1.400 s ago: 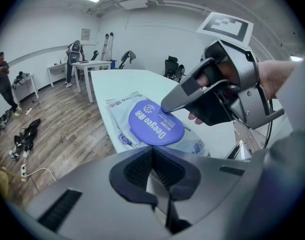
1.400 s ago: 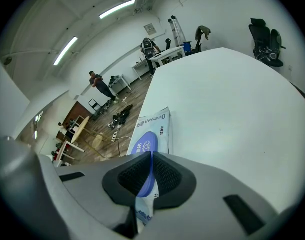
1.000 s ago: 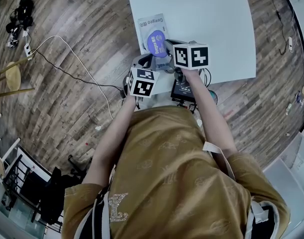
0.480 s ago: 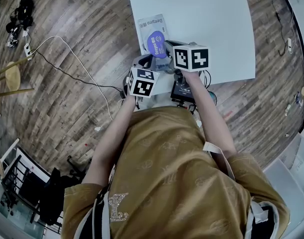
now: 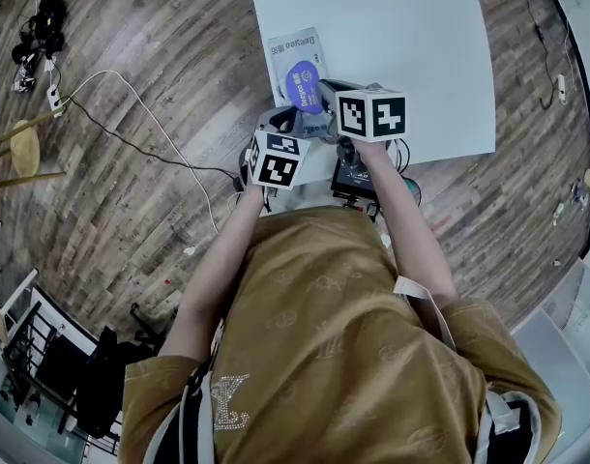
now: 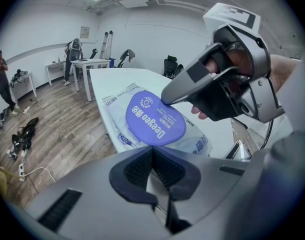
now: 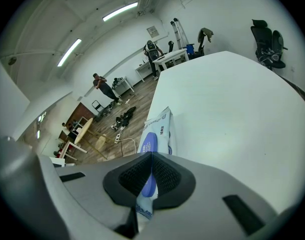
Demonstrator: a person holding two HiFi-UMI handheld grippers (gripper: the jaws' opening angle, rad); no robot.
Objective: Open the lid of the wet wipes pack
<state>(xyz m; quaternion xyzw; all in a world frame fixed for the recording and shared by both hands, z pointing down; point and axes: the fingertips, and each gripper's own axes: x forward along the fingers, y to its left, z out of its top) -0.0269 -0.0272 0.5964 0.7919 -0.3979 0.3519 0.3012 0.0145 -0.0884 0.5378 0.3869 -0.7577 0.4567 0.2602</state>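
The wipes pack (image 5: 293, 44) lies flat on the white worktop (image 5: 411, 56), along its left edge and close to the near-left corner, with the round purple lid (image 5: 303, 83) on its upper face. The lid looks to lie flat on the pack. The right claw (image 5: 324, 91) reaches in from the worktop's middle, and in the left gripper view its tip (image 6: 165, 99) touches the lid's (image 6: 155, 119) rim. In the right gripper view that claw (image 7: 148, 176) is clenched, with a strip of the purple lid (image 7: 148, 144) and some of the pack's film (image 7: 160, 126) caught between the jaws. The left claw (image 5: 291, 119) hangs at the near end of the pack; its jaws (image 6: 153, 156) are pressed together with nothing between them, and the pack (image 6: 117, 104) lies just ahead of them.
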